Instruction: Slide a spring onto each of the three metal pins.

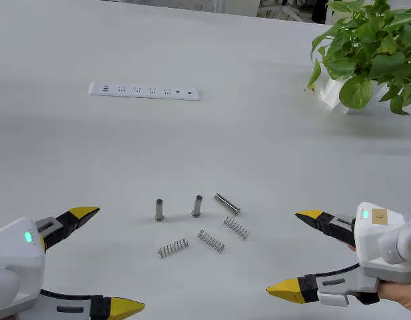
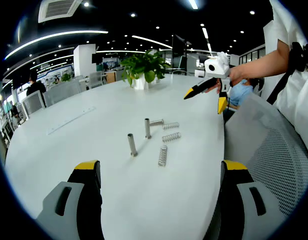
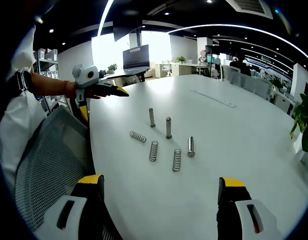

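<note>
Yellow-tipped, the left gripper (image 1: 105,260) and right gripper (image 1: 292,252) stand wide and empty in the lower corners of the head view. Beyond them, at lower centre, lie three springs (image 1: 211,241), judged light, squashy and apt to roll, best pinched gently mid-coil. Behind these, two pins (image 1: 197,206) stand upright and a third pin (image 1: 226,204) lies flat, a posture the left gripper view's side-on angle shows more plainly than the head view.

Office with ceiling light strips (image 2: 59,36), white table (image 1: 258,133), potted plant (image 1: 365,47), mesh chair (image 3: 54,150).
</note>
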Available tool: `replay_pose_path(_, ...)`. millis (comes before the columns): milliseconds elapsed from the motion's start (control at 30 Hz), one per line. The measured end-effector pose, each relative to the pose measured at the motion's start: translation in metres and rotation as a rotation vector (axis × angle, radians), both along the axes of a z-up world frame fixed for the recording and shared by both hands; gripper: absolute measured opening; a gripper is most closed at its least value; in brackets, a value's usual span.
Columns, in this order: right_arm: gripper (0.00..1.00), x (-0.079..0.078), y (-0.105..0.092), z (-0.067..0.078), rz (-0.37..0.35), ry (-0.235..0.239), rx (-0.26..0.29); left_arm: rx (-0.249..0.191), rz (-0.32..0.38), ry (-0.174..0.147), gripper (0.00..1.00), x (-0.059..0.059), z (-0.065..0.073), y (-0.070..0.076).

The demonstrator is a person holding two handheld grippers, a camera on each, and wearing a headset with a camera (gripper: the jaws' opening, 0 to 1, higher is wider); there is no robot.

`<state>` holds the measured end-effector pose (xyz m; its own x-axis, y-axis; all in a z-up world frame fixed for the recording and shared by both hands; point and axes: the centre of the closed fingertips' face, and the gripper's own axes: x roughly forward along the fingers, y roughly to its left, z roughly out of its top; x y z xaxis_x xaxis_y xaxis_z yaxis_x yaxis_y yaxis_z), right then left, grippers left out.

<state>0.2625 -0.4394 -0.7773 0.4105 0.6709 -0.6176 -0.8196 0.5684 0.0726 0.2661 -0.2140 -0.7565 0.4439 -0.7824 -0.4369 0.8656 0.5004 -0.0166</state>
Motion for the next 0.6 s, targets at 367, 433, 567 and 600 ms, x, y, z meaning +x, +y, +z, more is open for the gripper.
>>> replay_pose_path(367,0.94,0.0012,0.0015,-0.0015,0.004,0.008,0.000,0.002,-0.006,0.007,0.99,0.0008,-0.0016,-0.0013)
replay_pose_path(433,0.94,0.0020,0.0019,-0.0014,0.004,0.009,0.002,-0.002,-0.005,0.010,0.99,0.0011,-0.0017,-0.0013)
replay_pose_path(567,0.94,0.0034,0.0028,-0.0013,0.008,0.009,0.001,-0.002,-0.005,0.012,0.99,0.0007,-0.0020,-0.0014)
replay_pose_path(600,0.94,0.0036,0.0030,-0.0015,0.009,0.010,0.000,-0.002,-0.004,0.012,0.99,0.0008,-0.0020,-0.0014)
